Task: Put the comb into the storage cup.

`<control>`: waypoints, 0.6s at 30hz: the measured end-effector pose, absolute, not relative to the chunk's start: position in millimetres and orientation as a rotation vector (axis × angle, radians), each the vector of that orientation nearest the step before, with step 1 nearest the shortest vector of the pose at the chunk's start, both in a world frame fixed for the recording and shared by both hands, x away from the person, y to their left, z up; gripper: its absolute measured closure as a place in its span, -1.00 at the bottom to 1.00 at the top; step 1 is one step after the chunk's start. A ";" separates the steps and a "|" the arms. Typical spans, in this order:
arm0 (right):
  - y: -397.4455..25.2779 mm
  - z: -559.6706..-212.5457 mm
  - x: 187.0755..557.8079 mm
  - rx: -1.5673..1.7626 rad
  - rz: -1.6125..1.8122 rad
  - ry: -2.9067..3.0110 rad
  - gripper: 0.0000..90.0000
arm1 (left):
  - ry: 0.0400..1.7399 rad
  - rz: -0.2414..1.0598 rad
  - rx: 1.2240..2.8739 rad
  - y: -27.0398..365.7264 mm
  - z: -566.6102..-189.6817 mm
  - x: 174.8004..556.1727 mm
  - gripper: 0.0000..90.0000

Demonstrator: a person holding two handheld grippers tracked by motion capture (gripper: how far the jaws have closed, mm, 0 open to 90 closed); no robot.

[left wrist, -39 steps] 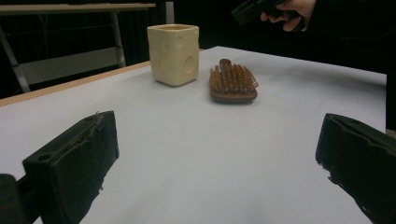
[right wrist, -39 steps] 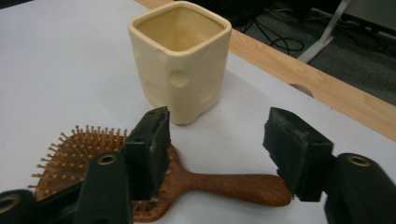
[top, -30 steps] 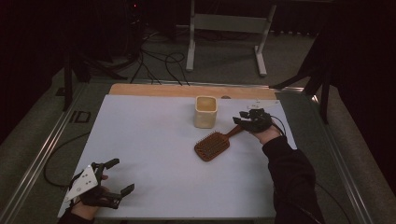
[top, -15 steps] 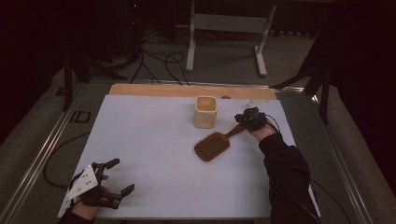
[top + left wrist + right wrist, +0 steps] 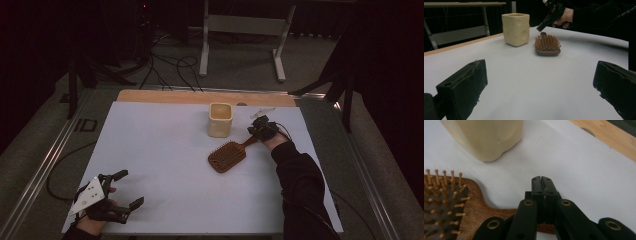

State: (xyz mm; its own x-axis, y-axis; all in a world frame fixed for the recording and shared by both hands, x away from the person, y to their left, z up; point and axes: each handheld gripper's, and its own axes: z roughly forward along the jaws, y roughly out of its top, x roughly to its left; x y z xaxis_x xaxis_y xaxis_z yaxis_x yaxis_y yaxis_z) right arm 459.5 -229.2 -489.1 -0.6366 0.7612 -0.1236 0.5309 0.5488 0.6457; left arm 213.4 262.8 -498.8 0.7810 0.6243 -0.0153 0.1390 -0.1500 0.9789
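Here, right hand-held gripper [image 5: 541, 180] above hairbrush [image 5: 227, 156] handle

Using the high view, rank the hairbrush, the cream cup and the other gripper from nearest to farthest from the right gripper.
1. Hairbrush: its handle lies under the right gripper.
2. Cream cup: just left of it, apart.
3. Left gripper: far off at the near left corner.

tools [image 5: 541, 182]: black, brass rivets | left tool [image 5: 107, 197]: grey plate | sleeve [image 5: 300, 185]: black

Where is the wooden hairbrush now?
In the high view, the hairbrush lies right of centre on the white table, just in front of the cream cup, its handle at the right gripper.
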 end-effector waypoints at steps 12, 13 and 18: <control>-223.4 -499.4 460.8 1.034 0.758 2.452 1.00 | 0.605 0.471 1.698 263.0 -498.7 213.1 -1.00; -224.2 -500.9 460.1 1.037 0.756 2.457 1.00 | 0.606 0.471 1.697 262.9 -498.9 213.1 -1.00; -226.8 -503.3 458.9 1.040 0.758 2.463 1.00 | 0.605 0.472 1.699 262.5 -498.8 213.1 -1.00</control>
